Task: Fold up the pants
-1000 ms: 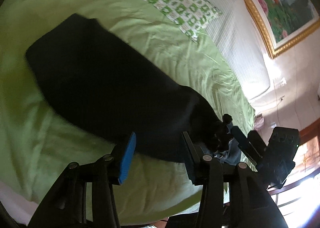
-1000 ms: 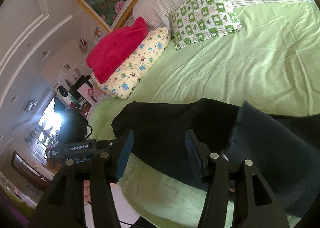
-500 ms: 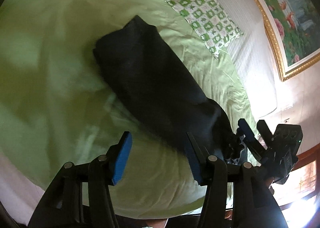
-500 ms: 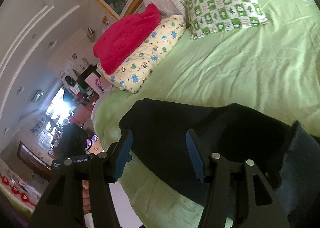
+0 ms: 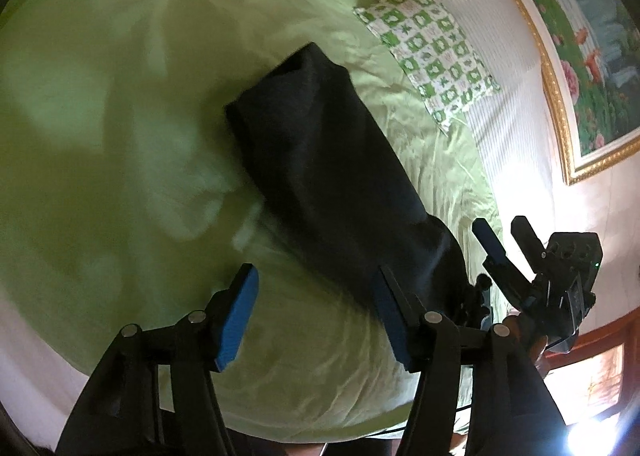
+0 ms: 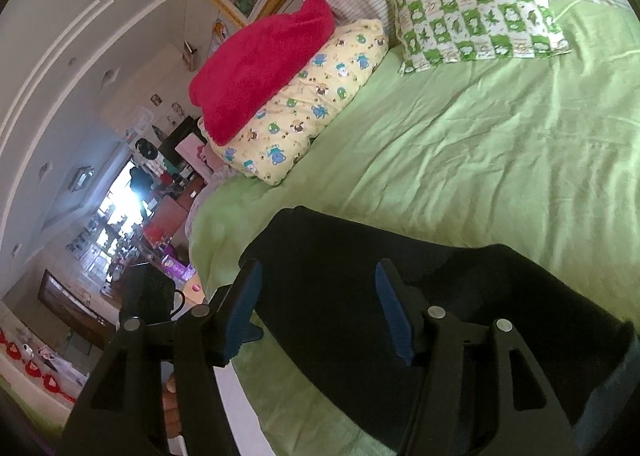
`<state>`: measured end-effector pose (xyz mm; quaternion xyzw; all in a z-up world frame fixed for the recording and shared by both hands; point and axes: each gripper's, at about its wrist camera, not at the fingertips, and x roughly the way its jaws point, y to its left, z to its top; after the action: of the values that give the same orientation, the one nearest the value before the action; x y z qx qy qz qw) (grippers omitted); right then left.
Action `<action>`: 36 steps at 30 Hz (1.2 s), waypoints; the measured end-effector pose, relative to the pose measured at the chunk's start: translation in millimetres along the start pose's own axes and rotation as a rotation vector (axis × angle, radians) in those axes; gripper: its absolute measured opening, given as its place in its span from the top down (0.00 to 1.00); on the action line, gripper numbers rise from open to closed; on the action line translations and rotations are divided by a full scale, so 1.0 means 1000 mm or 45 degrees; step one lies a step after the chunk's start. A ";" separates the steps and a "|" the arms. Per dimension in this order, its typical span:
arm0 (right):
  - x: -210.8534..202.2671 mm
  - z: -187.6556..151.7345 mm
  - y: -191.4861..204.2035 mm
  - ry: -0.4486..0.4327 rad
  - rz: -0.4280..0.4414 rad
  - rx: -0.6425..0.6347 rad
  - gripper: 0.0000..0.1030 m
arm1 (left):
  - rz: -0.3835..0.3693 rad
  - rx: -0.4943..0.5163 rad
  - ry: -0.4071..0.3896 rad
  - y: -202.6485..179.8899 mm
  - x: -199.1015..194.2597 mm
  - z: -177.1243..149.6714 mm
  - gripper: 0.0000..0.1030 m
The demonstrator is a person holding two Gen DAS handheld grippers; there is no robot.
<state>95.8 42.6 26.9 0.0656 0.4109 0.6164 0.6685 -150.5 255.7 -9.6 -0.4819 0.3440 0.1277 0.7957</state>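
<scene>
The dark pants [image 5: 332, 176] lie as one long folded band on the green bed sheet [image 5: 120, 136]. They also show in the right wrist view [image 6: 380, 288]. My left gripper [image 5: 316, 316] is open and empty, above the near end of the pants. My right gripper [image 6: 318, 308] is open and empty, over the other end of the pants. It also shows in the left wrist view [image 5: 504, 240], at the right beside the pants' near end.
A green checked pillow [image 6: 476, 4], a yellow cartoon pillow [image 6: 308, 104] and a red blanket [image 6: 260, 64] lie at the head of the bed. A framed picture [image 5: 580, 36] hangs above. Cluttered furniture [image 6: 132, 240] stands beyond the bed's left side.
Both grippers have pulled back and up from the pants, which now look smaller and farther away. The pants lie still on the sheet.
</scene>
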 end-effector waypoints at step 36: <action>0.144 0.060 0.027 0.448 0.033 -0.389 0.36 | 0.022 -0.100 -0.037 0.006 0.014 0.021 0.29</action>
<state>98.7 200.0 14.6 -0.1395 0.4224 0.6819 0.5806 -134.3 275.1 -16.5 -0.5079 0.3314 0.1550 0.7799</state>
